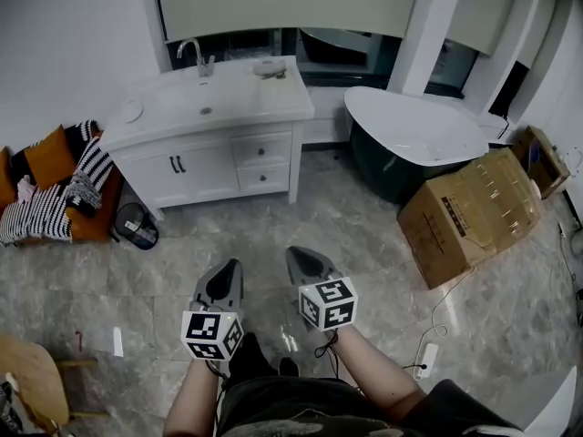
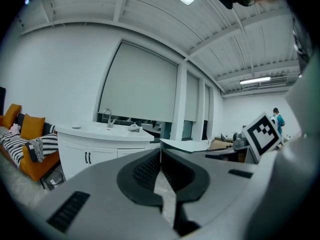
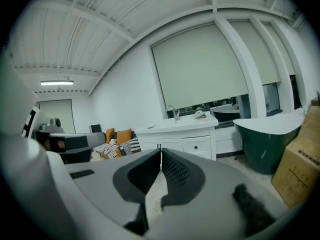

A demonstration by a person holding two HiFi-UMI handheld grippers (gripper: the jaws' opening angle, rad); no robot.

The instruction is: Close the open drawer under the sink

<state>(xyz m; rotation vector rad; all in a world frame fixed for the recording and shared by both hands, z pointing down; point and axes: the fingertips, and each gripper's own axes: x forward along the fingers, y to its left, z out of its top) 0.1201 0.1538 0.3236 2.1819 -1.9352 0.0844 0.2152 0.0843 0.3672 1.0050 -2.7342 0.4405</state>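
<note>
Left tongs (image 1: pixel 230 276) and right tongs (image 1: pixel 305 264) both closed, holding nothing; drawers (image 1: pixel 261 150) at 12 o'clock look flush.

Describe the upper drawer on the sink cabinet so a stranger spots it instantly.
Find the white sink cabinet under the window, left of the dark bathtub. Right of its two doors are two stacked drawers; the upper drawer sits just below the countertop, above the lower drawer.

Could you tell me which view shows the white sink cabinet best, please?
The head view: the white sink cabinet shows whole, doors and both drawers. The right gripper view shows it small and far; the left gripper view hides most of its drawers.
</note>
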